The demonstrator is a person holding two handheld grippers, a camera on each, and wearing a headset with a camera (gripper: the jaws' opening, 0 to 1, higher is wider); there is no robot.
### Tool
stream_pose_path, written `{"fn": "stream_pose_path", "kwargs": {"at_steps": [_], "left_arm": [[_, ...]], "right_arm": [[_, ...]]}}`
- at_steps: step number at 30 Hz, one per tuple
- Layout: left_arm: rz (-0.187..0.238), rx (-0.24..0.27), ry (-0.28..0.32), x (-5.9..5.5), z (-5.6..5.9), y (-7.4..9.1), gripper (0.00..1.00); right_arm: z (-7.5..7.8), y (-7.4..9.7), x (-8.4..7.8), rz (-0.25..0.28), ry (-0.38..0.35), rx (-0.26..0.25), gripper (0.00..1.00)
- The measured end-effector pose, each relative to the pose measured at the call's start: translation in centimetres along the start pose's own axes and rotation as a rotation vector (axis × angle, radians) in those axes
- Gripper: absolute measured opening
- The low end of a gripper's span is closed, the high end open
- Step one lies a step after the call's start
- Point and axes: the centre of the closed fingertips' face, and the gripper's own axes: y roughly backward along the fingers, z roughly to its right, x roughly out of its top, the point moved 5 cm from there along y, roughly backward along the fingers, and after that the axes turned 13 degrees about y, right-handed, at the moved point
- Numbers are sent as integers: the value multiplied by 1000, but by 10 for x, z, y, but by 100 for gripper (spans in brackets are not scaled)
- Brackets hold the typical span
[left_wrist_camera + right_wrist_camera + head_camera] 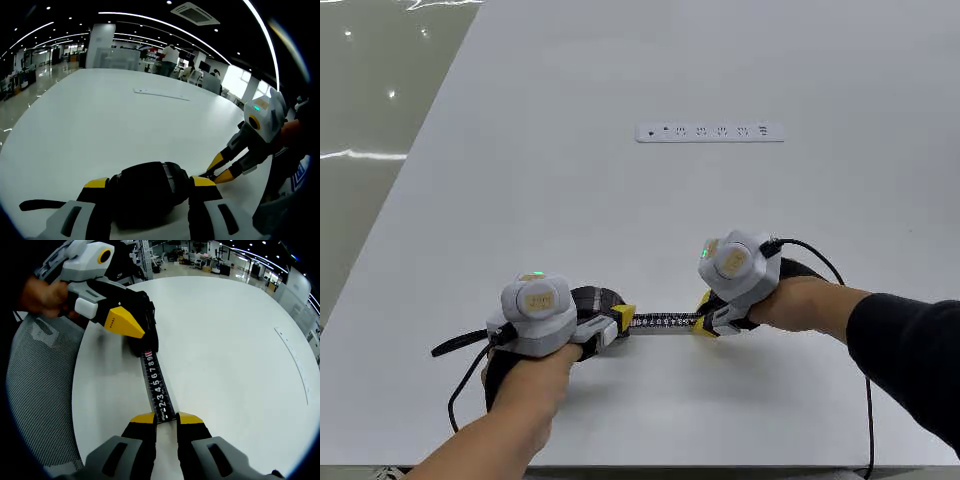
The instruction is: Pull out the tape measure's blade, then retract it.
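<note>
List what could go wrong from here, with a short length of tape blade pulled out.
1. The right gripper pinches only the very end of the blade. It may slip out, and the blade would likely snap back toward the case.
2. The left gripper clamps the rounded black case by its sides. A harder pull could twist it or drag it out of the jaws.

A white counter [570, 180] is shown. A white power strip [710, 132] is laid flat toward its far side; a black tape measure [602, 299] is set near the front edge, blade [665, 321] drawn out.
</note>
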Motion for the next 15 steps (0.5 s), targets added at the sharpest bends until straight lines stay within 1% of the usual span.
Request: {"fn": "stream_pose_path", "kwargs": {"at_steps": [7, 15], "left_arm": [[0, -2, 2, 0, 0, 0, 58], [-1, -4, 3, 0, -1, 0, 58]], "right_arm": [[0, -3, 5, -1, 3, 6, 10], [0, -4, 5, 4, 0, 8, 10]]}}
